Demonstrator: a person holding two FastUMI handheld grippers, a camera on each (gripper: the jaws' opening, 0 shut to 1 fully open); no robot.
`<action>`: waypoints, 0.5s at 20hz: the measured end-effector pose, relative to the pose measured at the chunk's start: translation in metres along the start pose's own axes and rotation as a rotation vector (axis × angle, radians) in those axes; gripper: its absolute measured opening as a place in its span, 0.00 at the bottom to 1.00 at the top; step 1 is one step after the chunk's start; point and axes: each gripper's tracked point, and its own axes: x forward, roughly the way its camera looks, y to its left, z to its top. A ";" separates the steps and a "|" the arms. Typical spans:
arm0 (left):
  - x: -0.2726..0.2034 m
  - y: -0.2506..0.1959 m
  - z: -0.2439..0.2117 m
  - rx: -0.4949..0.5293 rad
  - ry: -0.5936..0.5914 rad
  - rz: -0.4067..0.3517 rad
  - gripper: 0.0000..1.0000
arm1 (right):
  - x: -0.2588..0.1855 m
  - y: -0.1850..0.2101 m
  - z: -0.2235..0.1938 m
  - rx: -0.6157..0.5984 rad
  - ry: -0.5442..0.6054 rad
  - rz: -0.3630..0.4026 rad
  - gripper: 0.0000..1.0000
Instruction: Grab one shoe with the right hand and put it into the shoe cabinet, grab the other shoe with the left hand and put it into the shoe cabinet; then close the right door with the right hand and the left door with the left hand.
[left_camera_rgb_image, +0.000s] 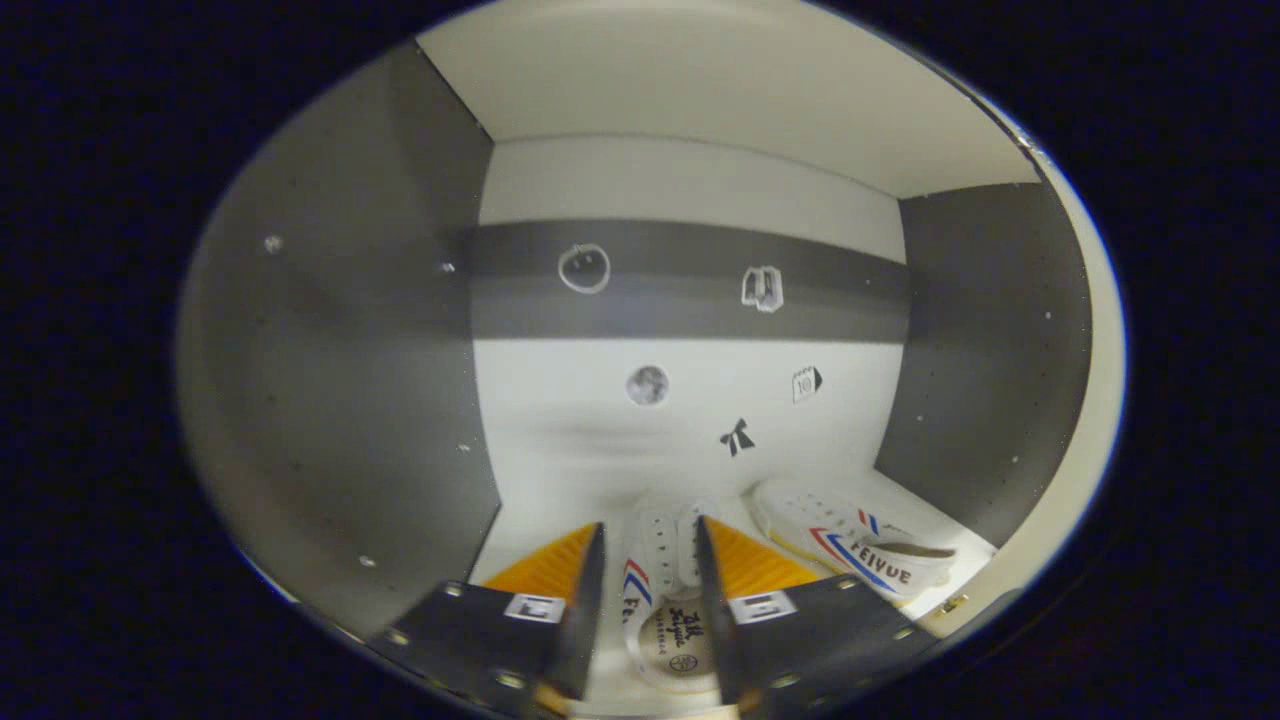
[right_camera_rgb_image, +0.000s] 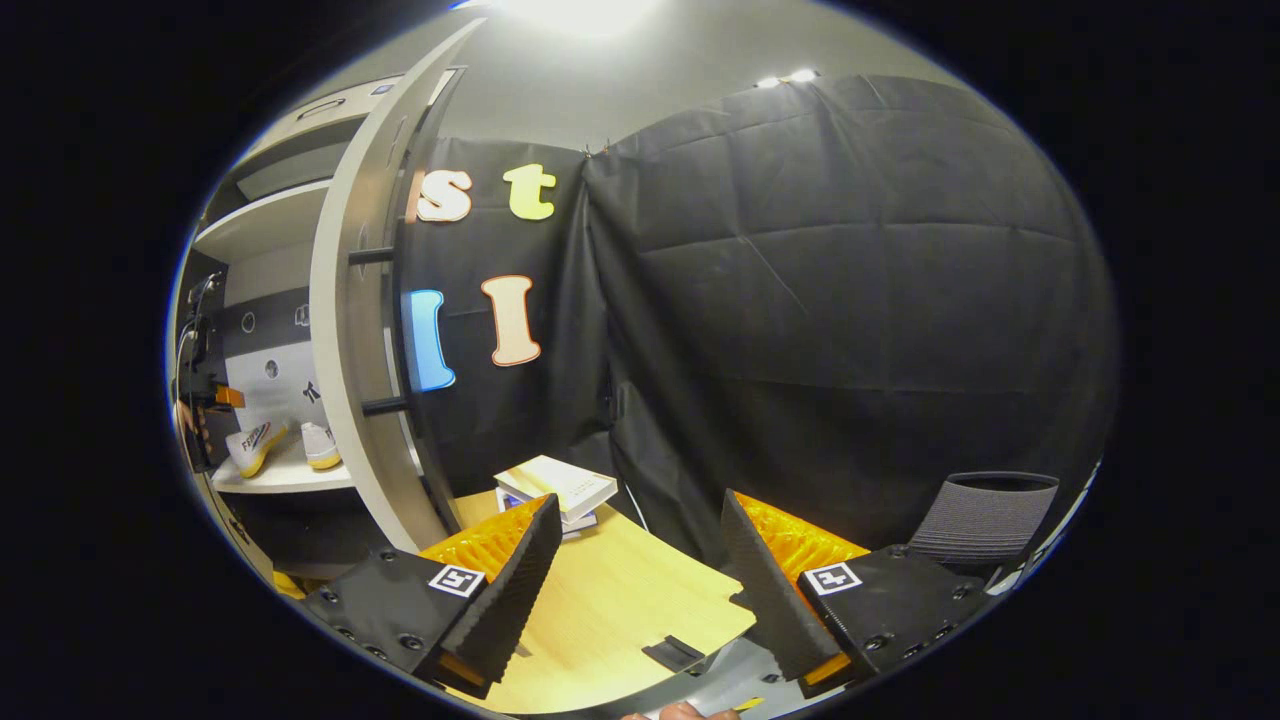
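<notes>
Two shoes: I count both inside the shoe cabinet (left_camera_rgb_image: 690, 190), on its pale shelf (left_camera_rgb_image: 560, 470).
Surface: in my right gripper view a light wooden table (right_camera_rgb_image: 610, 610) runs under the fingers, with a small stack of boxes (right_camera_rgb_image: 557, 488) at its far end.
Room: black cloth wall (right_camera_rgb_image: 850, 300) behind the table, a dark chair back (right_camera_rgb_image: 985, 515) low on the right, ceiling lights overhead.
Cabinet inside: grey side panels, a white back with a grey band and small stickers, a white top board.
Right door: the right door (right_camera_rgb_image: 350, 330) stands open, seen nearly edge-on, its dark handle posts facing the cloth.
Left gripper: my left gripper (left_camera_rgb_image: 648, 610) reaches into the cabinet with its fingers on either side of the heel of the near shoe (left_camera_rgb_image: 665, 600); I cannot tell whether they press on it.
Other shoe: the second shoe (left_camera_rgb_image: 850, 545) lies on its side just to the right, toe towards the back wall, apart from the fingers.
Right gripper: my right gripper (right_camera_rgb_image: 640, 580) hangs over the table with its fingers wide apart, nothing between them.
Cut off: the near shoe's heel runs out of frame at the bottom, so its full length is lost to me.
Hard to make out: at the left rim of the right gripper view both shoes appear tiny on the shelf, with the other gripper a dark blur beside them.
</notes>
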 end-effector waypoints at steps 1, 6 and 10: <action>-0.017 -0.001 0.005 0.006 -0.018 0.007 0.75 | 0.003 0.001 0.004 0.000 -0.007 0.009 1.00; -0.082 -0.007 0.026 0.065 -0.091 0.012 0.97 | 0.026 0.004 0.036 0.002 -0.046 0.079 0.97; -0.145 -0.019 0.041 0.106 -0.159 0.010 1.00 | 0.045 0.007 0.070 -0.015 -0.091 0.148 0.96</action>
